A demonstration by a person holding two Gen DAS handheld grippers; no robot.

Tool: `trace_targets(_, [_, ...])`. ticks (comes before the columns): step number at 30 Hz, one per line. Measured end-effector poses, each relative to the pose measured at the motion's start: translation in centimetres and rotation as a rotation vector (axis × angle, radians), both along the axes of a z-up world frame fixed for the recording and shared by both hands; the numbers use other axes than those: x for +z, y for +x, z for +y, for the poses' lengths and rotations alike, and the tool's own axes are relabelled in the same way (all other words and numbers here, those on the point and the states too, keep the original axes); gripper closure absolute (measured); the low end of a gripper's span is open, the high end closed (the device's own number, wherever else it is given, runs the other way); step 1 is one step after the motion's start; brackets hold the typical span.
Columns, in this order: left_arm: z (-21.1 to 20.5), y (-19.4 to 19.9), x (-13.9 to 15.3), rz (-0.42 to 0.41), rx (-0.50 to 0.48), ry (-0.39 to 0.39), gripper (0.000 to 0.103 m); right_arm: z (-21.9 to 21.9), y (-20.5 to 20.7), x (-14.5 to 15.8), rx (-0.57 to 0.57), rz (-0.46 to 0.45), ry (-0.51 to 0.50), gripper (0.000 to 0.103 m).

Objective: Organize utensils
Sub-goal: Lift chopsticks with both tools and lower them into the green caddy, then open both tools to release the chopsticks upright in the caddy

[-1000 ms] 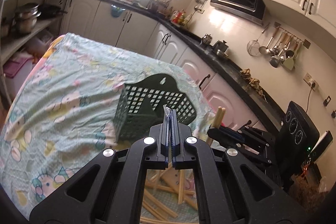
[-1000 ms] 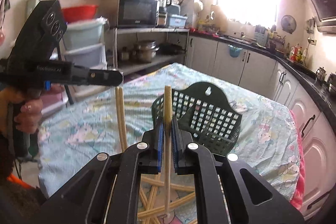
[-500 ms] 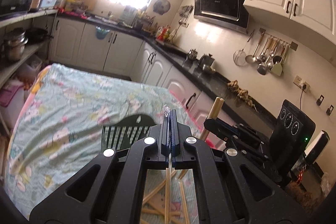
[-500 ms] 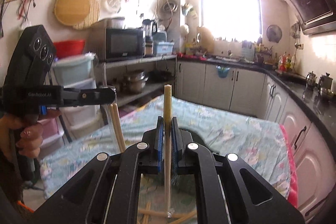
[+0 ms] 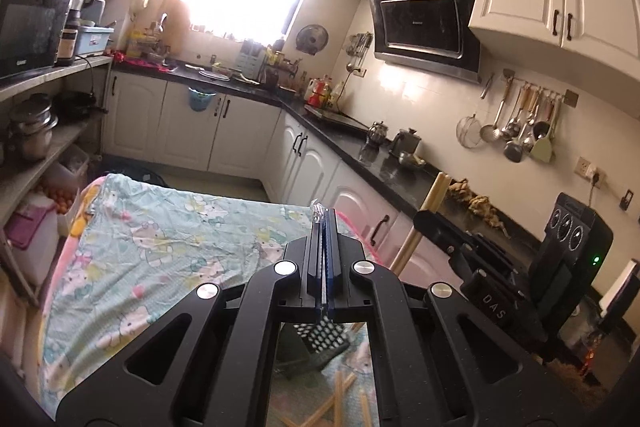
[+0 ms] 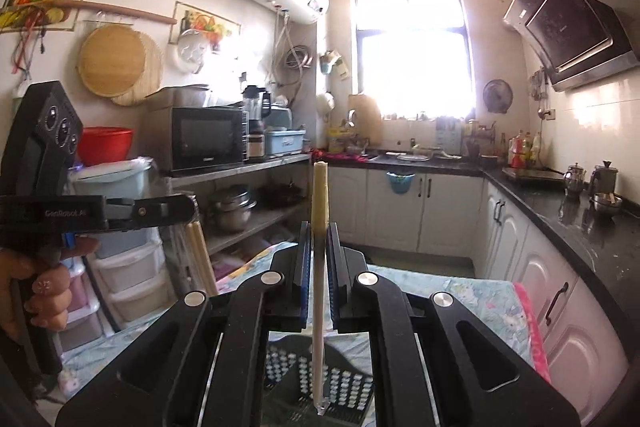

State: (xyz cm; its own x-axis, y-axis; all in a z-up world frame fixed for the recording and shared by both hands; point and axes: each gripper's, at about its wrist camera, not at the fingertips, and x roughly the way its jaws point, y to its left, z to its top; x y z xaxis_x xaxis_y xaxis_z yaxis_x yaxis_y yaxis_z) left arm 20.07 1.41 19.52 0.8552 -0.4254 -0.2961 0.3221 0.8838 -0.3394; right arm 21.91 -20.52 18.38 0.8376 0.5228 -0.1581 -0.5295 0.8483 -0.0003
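Note:
My right gripper [image 6: 318, 233] is shut on a pale wrapped chopstick pair [image 6: 320, 195] that stands upright, its clear wrapper tip hanging below the jaws. The left wrist view shows that gripper [image 5: 426, 221] at the right with the sticks [image 5: 434, 193] poking up. My left gripper [image 5: 325, 217] is shut on the clear wrapper end [image 5: 317, 209] of another chopstick pair. The right wrist view shows this pair [image 6: 198, 255] hanging below the left gripper [image 6: 188, 207]. A dark green slotted basket [image 5: 320, 343] [image 6: 320, 383] sits low under both grippers.
Loose chopsticks [image 5: 336, 397] lie on the table's cartoon-print cloth [image 5: 160, 251] beside the basket. A hand [image 6: 44, 287] holds the left gripper's handle. White cabinets with a black counter [image 5: 360, 155] run behind and to the right. Shelves [image 6: 240, 167] with a microwave stand on the left.
Both grippers have risen with their chopstick pairs still held. The basket and table have dropped to the bottom of both views, and more of the kitchen walls shows.

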Motion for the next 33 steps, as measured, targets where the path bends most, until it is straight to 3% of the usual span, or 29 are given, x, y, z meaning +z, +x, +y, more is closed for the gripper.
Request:
trace_targets(8, [0.3, 2.3, -3.2, 0.037, 0.033, 0.03, 0.103, 0.6, 3.0, -4.2, -0.051, 0.045, -0.009, 0.095])
trace_targets(19, [0.7, 3.4, -7.6, 0.095, 0.042, 0.008, 0.103, 0.3, 4.5, -8.4, -0.113, 0.14, 0.015, 0.095])
trace_targets(21, [0.7, 3.4, -8.0, 0.106, 0.041, 0.001, 0.103, 0.1, 4.5, -8.8, -0.119, 0.156, 0.018, 0.091])
trace_targets(22, [0.7, 3.3, -8.1, 0.108, 0.038, -0.001, 0.102, -0.1, 4.4, -8.9, -0.125, 0.16, 0.021, 0.08])
trace_targets(23, [0.7, 3.2, -8.2, 0.108, 0.039, -0.001, 0.096, -0.3, 4.2, -9.0, -0.134, 0.164, 0.025, 0.07])
trace_targets(26, [0.9, 2.7, -8.3, 0.099, 0.049, 0.001, 0.077, -0.8, 3.7, -9.1, -0.138, 0.167, 0.027, 0.065])
trace_targets(33, [1.9, 1.0, -8.1, 0.084, 0.084, -0.025, 0.05, -1.7, 2.2, -8.6, -0.145, 0.17, 0.01, 0.046])
